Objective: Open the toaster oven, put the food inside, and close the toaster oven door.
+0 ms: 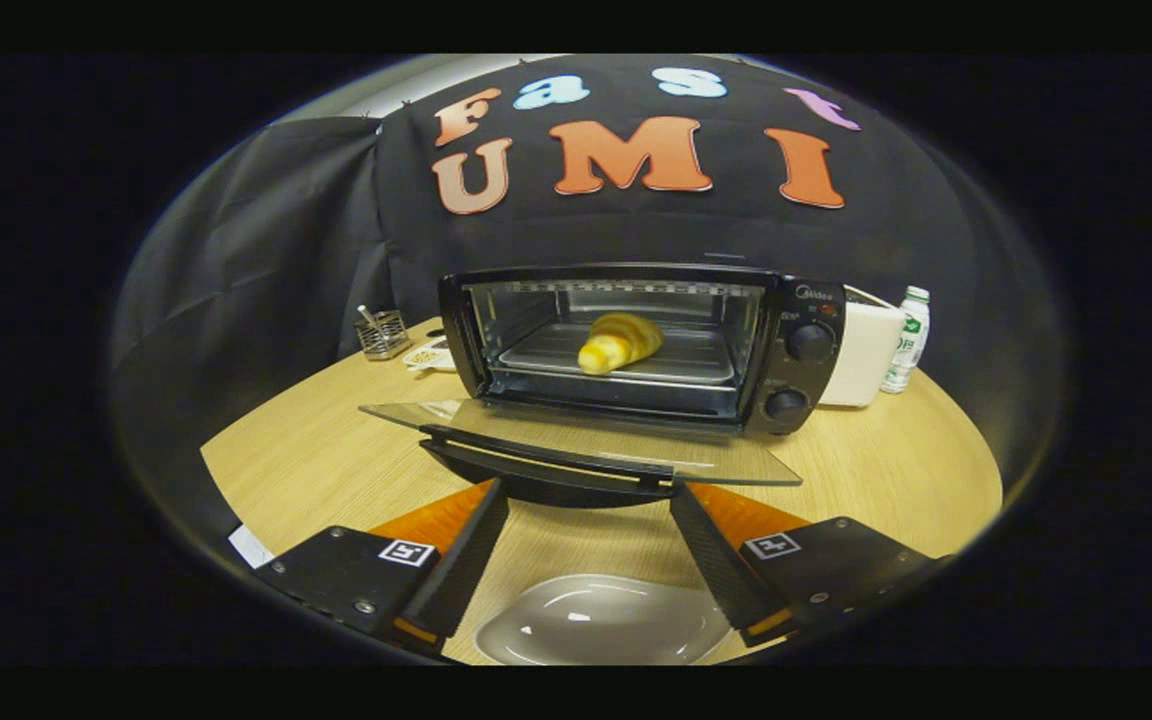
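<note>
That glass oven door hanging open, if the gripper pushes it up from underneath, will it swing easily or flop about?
The glass door looks like a rigid pane with a solid handle, so it would probably pivot stiffly on its hinge rather than flex. The smooth glass may be slippery, so the handle seems the safer contact. The hand-held gripper is open, its fingers just below that handle.

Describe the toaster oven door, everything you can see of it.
The toaster oven door is clear glass with a dark handle along its front edge. It hangs fully open, lying about flat above the wooden table, hinged at the oven's base. The open gripper has its fingertips at the handle; contact is unclear.
</note>
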The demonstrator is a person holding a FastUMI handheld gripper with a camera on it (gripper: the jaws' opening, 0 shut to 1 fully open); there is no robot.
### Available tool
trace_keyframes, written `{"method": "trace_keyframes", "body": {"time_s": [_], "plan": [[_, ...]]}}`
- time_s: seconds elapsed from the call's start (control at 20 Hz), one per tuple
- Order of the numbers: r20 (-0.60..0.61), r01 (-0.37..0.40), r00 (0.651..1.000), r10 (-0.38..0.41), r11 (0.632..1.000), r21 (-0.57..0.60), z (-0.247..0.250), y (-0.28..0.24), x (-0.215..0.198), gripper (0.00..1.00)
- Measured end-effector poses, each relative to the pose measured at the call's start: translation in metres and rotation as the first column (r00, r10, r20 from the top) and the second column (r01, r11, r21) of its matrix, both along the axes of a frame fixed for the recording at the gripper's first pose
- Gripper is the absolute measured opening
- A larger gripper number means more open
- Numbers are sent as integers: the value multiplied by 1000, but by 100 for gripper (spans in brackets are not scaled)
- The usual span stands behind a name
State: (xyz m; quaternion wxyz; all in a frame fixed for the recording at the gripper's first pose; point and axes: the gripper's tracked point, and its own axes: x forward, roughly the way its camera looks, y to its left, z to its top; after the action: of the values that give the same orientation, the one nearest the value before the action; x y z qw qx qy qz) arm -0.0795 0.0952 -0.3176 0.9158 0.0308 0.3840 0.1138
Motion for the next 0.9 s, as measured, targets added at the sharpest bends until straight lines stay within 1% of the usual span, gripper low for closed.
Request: {"method": "trace_keyframes", "body": {"time_s": [0.1,0.45,0.65,0.9], "plan": [[23,15,1000,-16,999,30,9,-1,9,97],[87,39,995,-45,997,72,31,-3,45,98],[129,51,990,-60,996,69,42,-6,70,100],[162,61,984,-69,997,56,47,-9,101,100]]}}
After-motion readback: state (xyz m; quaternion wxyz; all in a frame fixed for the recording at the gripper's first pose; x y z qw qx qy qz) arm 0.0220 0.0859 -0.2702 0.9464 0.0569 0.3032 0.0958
